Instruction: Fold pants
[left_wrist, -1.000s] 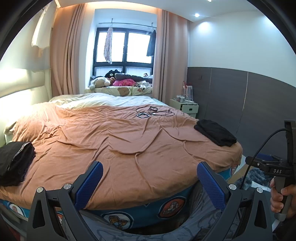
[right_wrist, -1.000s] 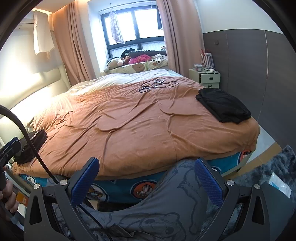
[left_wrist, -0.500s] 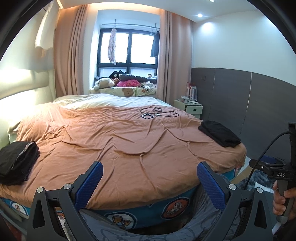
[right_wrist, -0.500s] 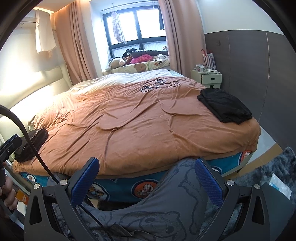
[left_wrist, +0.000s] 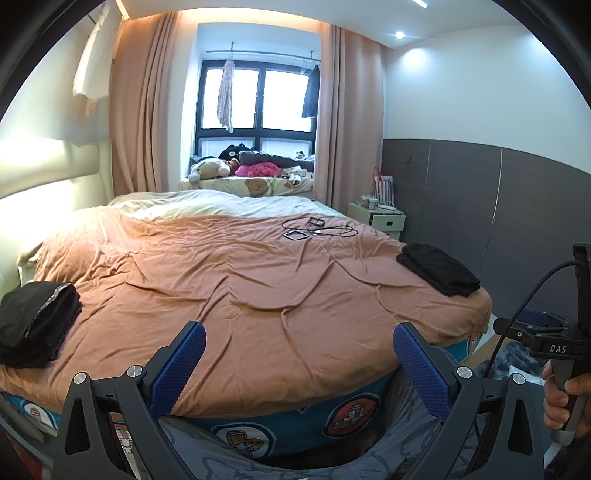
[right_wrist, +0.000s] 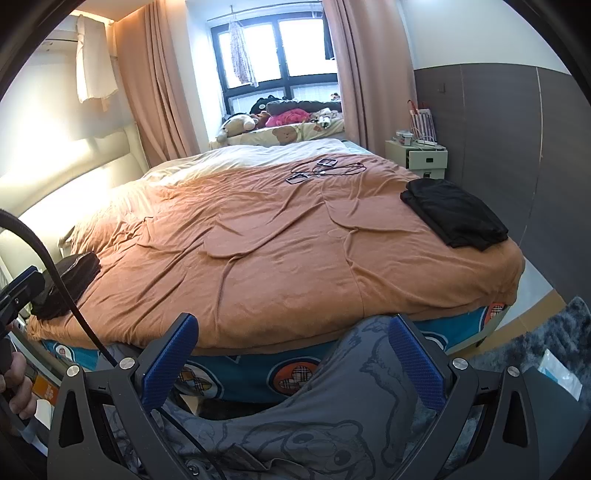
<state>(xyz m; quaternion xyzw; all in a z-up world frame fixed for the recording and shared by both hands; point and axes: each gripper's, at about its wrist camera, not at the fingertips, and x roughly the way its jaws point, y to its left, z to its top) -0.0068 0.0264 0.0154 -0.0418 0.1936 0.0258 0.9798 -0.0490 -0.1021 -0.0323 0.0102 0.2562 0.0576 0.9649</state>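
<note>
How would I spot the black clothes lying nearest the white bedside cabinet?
Start at the big bed with the orange-brown cover. Follow its right edge toward the near corner: a flat folded black garment lies there. The other black pile, opposite, is bulkier and beside the headboard.

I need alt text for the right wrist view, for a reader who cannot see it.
The open right gripper points at a bed with a brown cover, holding nothing. One dark folded garment lies near the bed's right edge, another dark pile at its left edge, and cables at the far end.

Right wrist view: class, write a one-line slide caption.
Open right gripper held before a brown bedspread, with black clothes lying folded near its right edge.
</note>
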